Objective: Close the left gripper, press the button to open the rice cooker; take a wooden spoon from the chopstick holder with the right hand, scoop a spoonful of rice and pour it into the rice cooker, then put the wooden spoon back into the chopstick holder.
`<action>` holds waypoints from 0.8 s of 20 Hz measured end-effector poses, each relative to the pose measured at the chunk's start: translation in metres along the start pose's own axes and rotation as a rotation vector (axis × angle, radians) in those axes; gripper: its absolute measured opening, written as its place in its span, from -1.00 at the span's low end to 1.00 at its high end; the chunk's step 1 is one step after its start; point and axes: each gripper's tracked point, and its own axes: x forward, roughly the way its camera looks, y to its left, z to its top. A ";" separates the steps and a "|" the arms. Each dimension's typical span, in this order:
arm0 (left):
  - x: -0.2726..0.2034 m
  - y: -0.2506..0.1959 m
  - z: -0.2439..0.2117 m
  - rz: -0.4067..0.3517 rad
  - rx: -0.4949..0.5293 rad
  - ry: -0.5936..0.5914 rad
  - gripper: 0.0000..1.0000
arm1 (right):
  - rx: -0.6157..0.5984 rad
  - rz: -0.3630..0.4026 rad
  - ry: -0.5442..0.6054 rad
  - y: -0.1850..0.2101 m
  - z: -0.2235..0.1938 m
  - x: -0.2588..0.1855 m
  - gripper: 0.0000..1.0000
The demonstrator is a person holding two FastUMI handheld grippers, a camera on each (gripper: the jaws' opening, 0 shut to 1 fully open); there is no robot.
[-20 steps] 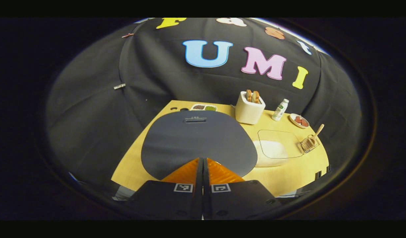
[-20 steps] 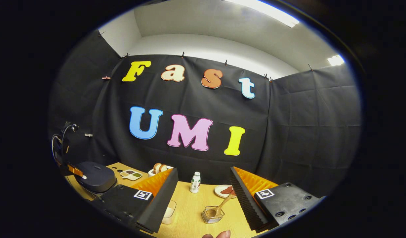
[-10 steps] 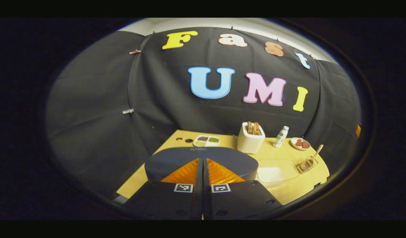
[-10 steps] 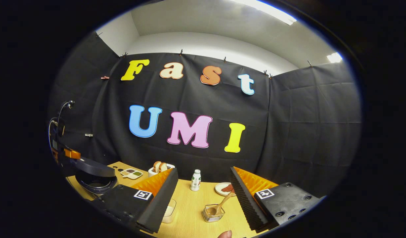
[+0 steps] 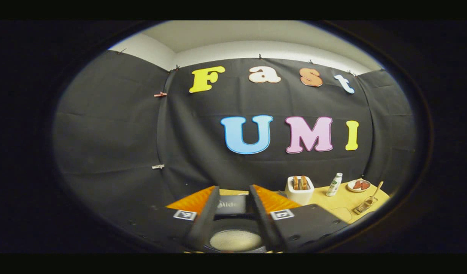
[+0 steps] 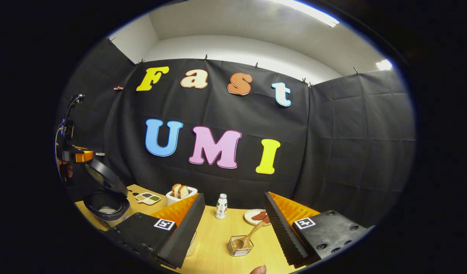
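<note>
My cooker [image 6: 104, 198] stands open at the table's left end, its lid [image 6: 106, 177] tipped up and back, so the pot [image 5: 235, 239] lies bare for the rice; some white rice seems to sit in its bottom. I judge the button step done. My left gripper [image 5: 233, 207] hangs above the pot with its fingers a little apart, holding nothing; the pot shows between them. The spoon [image 6: 250, 236] leans in the wire holder [image 6: 240, 246] near the table's front, handle up and slanting toward my right side, which I judge an easy reach for that hand. My right gripper [image 6: 233, 219] hovers above the holder, spread wide and empty, touching nothing. The spoon shows in the gap between its fingers. Fetching the spoon looks like my next step.
</note>
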 end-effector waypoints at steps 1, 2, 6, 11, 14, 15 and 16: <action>-0.002 -0.006 -0.001 -0.002 0.007 0.005 0.35 | 0.009 0.001 0.007 -0.004 -0.003 0.003 0.94; -0.005 -0.010 -0.001 -0.001 0.008 0.010 0.60 | 0.018 0.006 0.017 -0.005 -0.007 0.008 0.95; -0.018 -0.034 0.007 -0.005 -0.035 0.000 0.87 | 0.066 0.035 0.085 -0.013 -0.032 0.024 0.94; -0.036 -0.070 0.007 -0.028 -0.060 0.019 0.89 | 0.085 0.083 0.195 -0.029 -0.081 0.040 0.96; -0.045 -0.093 0.011 -0.038 -0.048 0.019 0.89 | 0.132 0.113 0.263 -0.042 -0.112 0.053 0.96; -0.049 -0.099 0.010 -0.040 -0.043 0.024 0.89 | 0.150 0.123 0.287 -0.047 -0.124 0.058 0.96; -0.052 -0.107 0.011 -0.041 -0.043 0.029 0.89 | 0.168 0.131 0.311 -0.052 -0.135 0.063 0.96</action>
